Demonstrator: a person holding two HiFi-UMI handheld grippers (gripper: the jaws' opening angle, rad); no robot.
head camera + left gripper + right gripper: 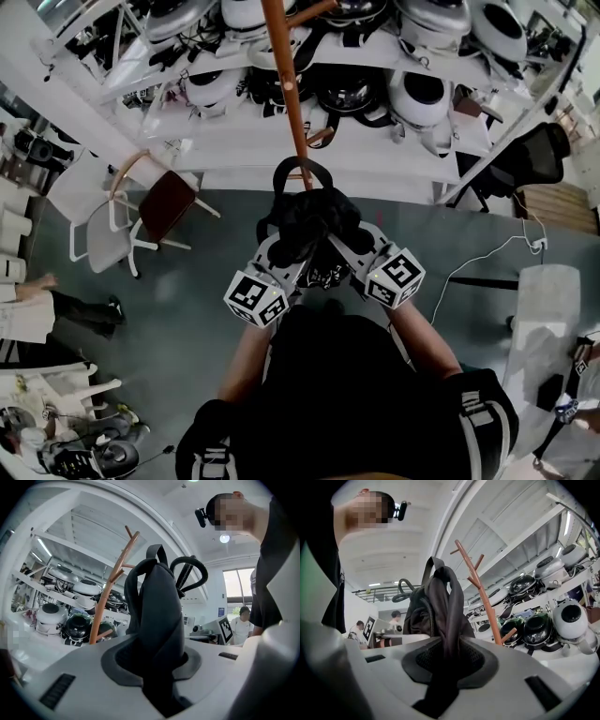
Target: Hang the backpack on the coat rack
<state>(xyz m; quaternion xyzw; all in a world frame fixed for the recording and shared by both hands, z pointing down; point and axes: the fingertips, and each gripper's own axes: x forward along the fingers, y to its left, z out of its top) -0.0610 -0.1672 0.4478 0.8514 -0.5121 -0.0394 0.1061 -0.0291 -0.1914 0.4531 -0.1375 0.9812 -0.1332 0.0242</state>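
The black backpack (309,223) hangs in the air in front of the person, carried between both grippers, above the grey floor (187,337). The left gripper (286,251) has its fingers (117,662) clenched on a thick fold of the pack's dark fabric, which rises straight up out of them. The right gripper (345,248) has its fingers (480,660) grasping a narrower fold or strap on the pack's other side. The two grippers sit close together, left and right of the pack. The brown wooden coat rack (292,103) stands just on the far side of the pack, its pegs branching up and outward. The pack's top loop (302,169) arches toward the pole, but in the gripper views it hangs on no peg. Beyond the rack, a white shelf (234,141) holds rows of round white and dark appliances. A white chair (112,234) stands to the left.
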